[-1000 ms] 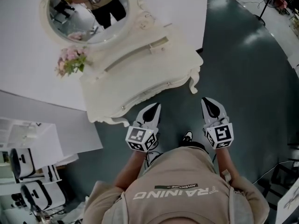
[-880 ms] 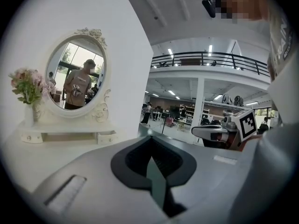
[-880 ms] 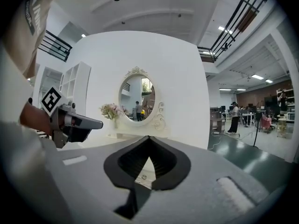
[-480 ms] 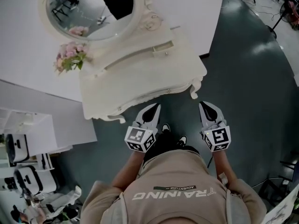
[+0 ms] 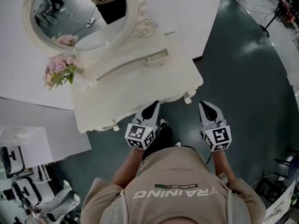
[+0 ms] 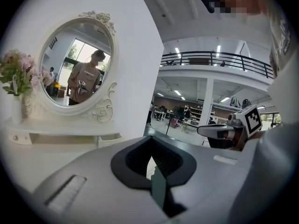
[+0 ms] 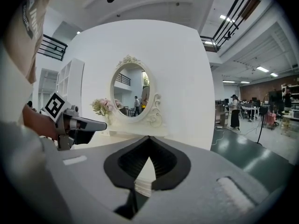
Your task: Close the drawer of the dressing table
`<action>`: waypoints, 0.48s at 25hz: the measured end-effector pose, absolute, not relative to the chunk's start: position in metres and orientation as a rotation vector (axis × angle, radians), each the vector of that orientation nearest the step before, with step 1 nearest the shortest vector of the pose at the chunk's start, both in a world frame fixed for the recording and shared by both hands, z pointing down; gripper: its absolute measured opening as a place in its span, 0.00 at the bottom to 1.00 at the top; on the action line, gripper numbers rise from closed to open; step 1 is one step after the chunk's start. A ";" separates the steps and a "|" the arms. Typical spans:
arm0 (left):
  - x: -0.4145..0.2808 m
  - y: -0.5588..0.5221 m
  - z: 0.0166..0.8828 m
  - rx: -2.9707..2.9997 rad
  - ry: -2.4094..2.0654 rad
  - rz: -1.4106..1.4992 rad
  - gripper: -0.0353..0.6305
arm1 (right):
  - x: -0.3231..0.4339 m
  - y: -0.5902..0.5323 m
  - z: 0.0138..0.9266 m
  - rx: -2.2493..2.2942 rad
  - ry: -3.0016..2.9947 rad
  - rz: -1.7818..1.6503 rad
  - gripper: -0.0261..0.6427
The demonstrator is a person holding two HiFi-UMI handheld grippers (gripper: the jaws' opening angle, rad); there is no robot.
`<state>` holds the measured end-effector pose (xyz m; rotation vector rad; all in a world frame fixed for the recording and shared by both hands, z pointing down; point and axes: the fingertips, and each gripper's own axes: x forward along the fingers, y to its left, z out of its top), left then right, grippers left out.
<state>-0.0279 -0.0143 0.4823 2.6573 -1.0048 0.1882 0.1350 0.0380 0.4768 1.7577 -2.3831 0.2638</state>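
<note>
- Dressing table (image 5: 140,85) has slid left and closer in the head view than half a second ago. Both grippers hold much the same low spot in front of the person.
- left gripper (image 5: 151,109): fingers pressed together at the tips, nothing between them. The tips are over the table's front edge, whether touching it I cannot tell.
- right gripper (image 5: 208,108): fingers also closed tip to tip and empty. It is over the floor, just right of the table's corner leg and apart from it.
- Table top runs forward and left of the left fingertips, bare and pale.
- drawer (image 5: 157,58): small one in the raised back shelf, pulled out and standing proud of the shelf face. It lies well ahead of both sets of fingertips, a little right of the left ones and left of the right ones. The left gripper view shows it just left of the closed tips.
- Handling, judged: a small stiff box, likely light and easy on its runners, so no grip is needed. Push with closed tips flat on the front panel, near its middle, straight back so it does not skew and jam. A hard shove could rock the light table.
- flowers (image 5: 58,69) sit far left of the fingertips, and the mirror (image 5: 79,17) is farthest back.
</note>
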 end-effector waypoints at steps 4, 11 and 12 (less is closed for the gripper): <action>-0.030 -0.055 0.479 2.672 -1.000 0.162 0.08 | 0.129 -0.005 0.452 1.755 -2.380 0.198 0.04; -0.040 -0.112 0.478 2.696 -0.959 0.144 0.08 | 0.102 -0.071 0.427 1.778 -2.412 0.154 0.04; -0.040 -0.118 0.478 2.699 -0.953 0.137 0.08 | 0.099 -0.078 0.428 1.776 -2.412 0.150 0.04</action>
